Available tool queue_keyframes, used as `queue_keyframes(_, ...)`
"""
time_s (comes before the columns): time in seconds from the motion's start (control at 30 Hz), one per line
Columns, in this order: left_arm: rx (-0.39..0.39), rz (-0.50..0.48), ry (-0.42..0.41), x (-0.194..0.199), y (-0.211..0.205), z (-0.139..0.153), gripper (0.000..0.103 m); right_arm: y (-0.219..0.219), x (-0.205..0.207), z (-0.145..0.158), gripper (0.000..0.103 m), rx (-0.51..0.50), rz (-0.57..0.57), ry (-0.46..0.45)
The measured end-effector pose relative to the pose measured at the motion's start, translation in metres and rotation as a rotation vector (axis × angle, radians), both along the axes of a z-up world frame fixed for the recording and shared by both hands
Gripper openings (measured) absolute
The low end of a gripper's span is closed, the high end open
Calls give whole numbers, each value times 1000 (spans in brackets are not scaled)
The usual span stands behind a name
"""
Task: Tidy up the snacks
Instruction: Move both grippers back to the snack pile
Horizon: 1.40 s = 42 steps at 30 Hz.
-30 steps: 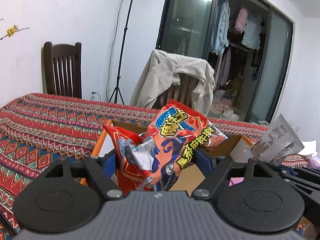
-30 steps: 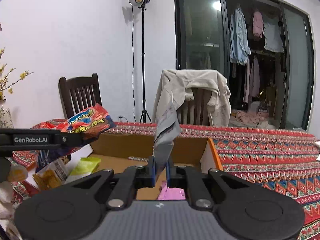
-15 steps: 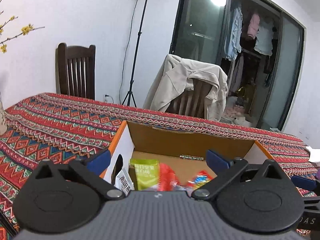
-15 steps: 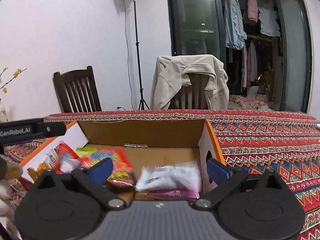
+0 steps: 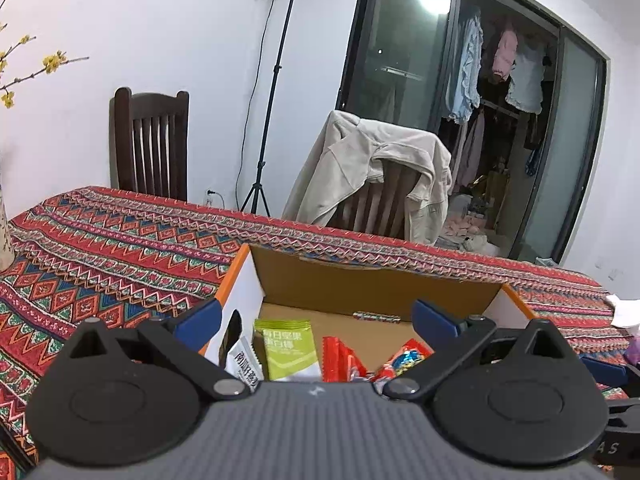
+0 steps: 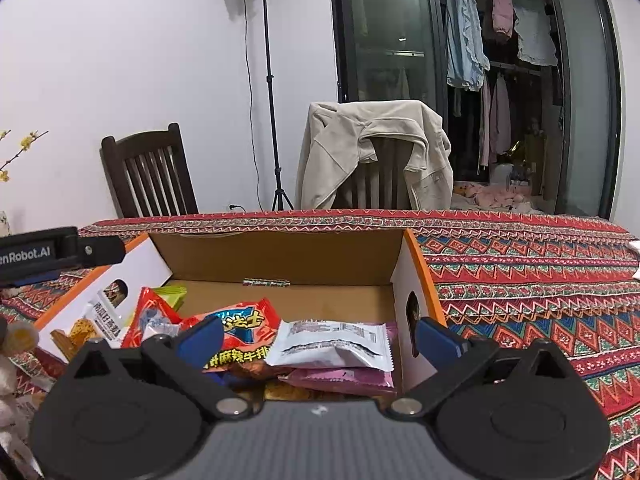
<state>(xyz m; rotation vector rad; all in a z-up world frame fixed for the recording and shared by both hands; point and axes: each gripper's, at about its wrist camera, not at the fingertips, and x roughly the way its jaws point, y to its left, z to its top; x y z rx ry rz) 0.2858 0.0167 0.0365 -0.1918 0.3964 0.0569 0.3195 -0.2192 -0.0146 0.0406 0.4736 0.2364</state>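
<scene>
An open cardboard box (image 5: pixel 376 284) (image 6: pixel 280 256) with orange-edged white sides sits on the patterned tablecloth. In it lie a green packet (image 5: pixel 289 346), a red-orange snack bag (image 6: pixel 244 334) (image 5: pixel 344 364), a white packet (image 6: pixel 332 344) and a pink packet (image 6: pixel 344 380) under it. My left gripper (image 5: pixel 316 316) hangs open above the box's near left part, nothing between its blue fingers. My right gripper (image 6: pixel 318 334) is open too, over the white packet without touching it. The left gripper's body (image 6: pixel 40 254) shows at the left of the right wrist view.
A table with a red patterned cloth (image 6: pixel 520 272) spreads around the box. Beyond it stand a dark wooden chair (image 5: pixel 150 144), a chair draped with a beige jacket (image 6: pixel 376 152) and a light stand (image 6: pixel 272 120). White paper (image 5: pixel 624 312) lies at the table's right.
Both grippers have opened. The red-orange bag dropped from the left gripper into the box, and the white packet fell from the right gripper onto the pink packet.
</scene>
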Motion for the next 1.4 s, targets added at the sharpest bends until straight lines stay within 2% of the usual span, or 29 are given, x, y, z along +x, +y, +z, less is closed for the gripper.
queue_keyframes(0.3,-13,-36,-33,-30,-6,32,103,1,-25,27,103,-16,-3,-50)
queue_keyframes(0.6,-5,-69,-8,-65,-1,36,103,-9,-60,40,103,-24,3,-55)
queue_keyframes(0.97,7,-97,34,-116,6,12,103,-22,-115,21,103,-54,46,-15)
queue_keyframes(1.4,-10,-70,107,-149,28,-44,103,-33,-154,-20,103,-90,50,70)
